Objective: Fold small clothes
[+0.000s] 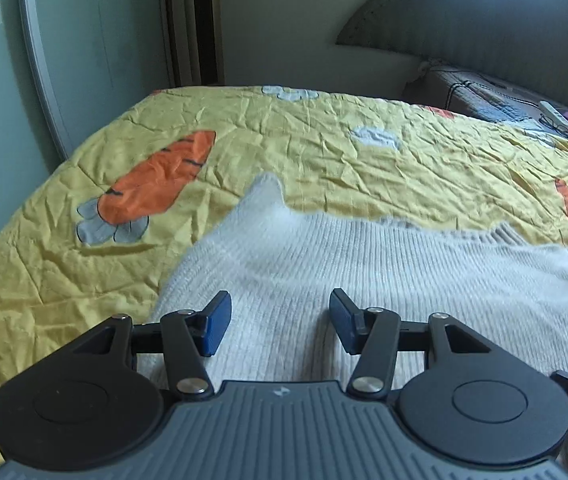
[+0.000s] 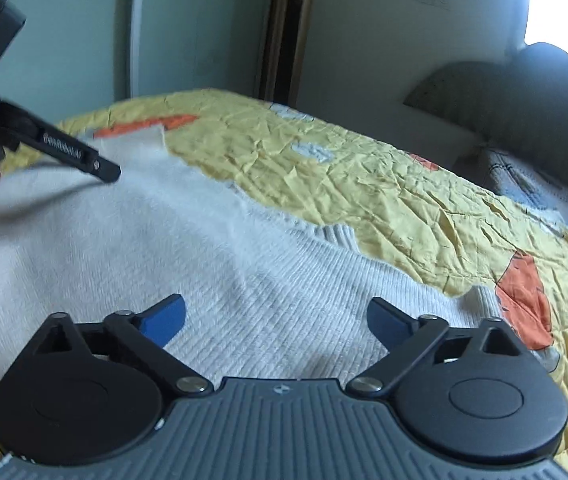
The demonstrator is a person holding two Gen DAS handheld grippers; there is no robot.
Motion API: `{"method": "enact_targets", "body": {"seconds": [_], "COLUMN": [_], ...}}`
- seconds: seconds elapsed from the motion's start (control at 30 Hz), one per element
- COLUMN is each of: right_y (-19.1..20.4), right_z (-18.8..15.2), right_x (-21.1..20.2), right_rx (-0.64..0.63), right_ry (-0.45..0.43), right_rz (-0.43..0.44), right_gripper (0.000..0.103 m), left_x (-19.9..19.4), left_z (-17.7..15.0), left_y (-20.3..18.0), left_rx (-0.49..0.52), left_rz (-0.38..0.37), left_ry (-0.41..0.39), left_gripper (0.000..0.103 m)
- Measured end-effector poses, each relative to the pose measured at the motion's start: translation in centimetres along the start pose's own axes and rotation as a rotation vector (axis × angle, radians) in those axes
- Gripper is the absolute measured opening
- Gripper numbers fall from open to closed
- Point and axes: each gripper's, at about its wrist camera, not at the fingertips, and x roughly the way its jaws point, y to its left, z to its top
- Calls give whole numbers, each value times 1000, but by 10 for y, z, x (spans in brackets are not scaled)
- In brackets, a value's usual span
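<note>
Two tools hover over one pale cream ribbed-knit sweater [image 1: 324,264], which lies spread on the bed's crumpled yellow quilt printed with orange carrots [image 1: 244,140], laid flat, I'd judge, so it can be folded. On the left, the left tool [image 1: 280,320] stands part open with nothing between its blue pads, angled down over the knit near its left edge. To its right, the right tool [image 2: 276,320] gapes wide, also empty, above the sweater's body. A narrow bit of knit [image 2: 140,144], perhaps a sleeve, sticks out beyond the left tool's black arm. Both look freed, probably to choose the next pinch points.
</note>
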Motion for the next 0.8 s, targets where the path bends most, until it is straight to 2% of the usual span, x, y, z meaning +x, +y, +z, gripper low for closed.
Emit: {"method": "enact_targets", "body": {"seconds": [0.13,0.37,0.8], "right_y": [-17,-11,-10], "right_z": [-12,-20,-23], "right_x": [4,1,-2], "right_rx": [125,104,107], "right_ry": [-29,-72,-97], "right_rz": [65,49,35], "right_gripper": [103,102,102], "left_x": [-1,-3,-4], "left_z": [-11,-24,-33], "left_y": [6,-3,-3], "left_rx": [-17,42,47], "left_rz": [-23,6,10], "left_ry": [-37,-99,-149], "left_gripper": [56,59,60]}}
